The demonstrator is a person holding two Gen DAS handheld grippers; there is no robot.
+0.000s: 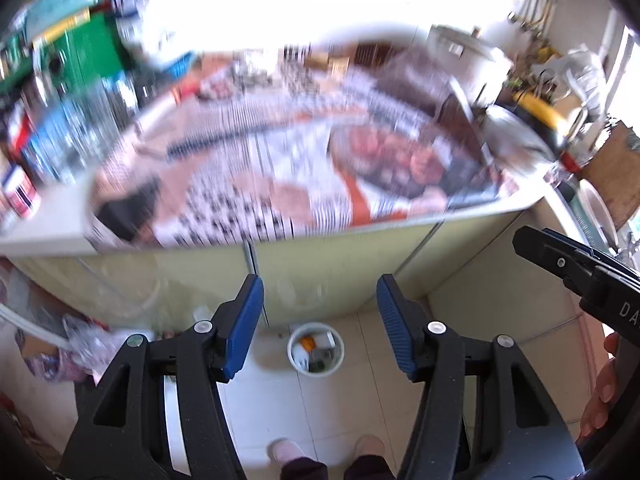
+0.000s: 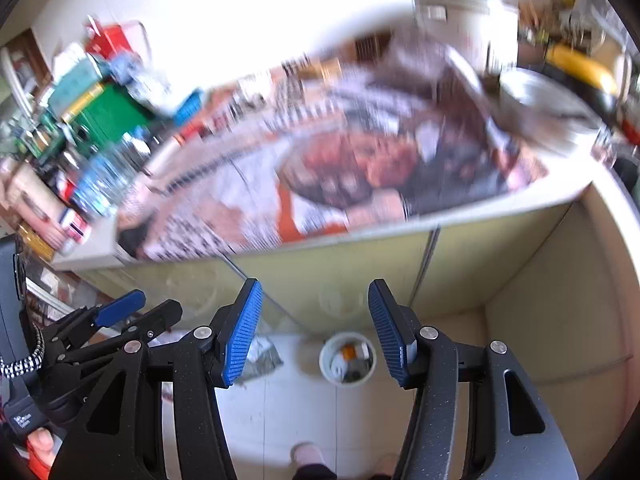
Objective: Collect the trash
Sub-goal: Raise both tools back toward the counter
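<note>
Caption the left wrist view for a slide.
Open left gripper above a small white waste bin on pale floor tiles.

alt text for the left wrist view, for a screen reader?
The open left gripper holds nothing, above a small white trash bin on the tiled floor, already holding trash. Behind it, a blurred counter covered with newspaper, bottles at its left. The right gripper shows at the right edge.
</note>
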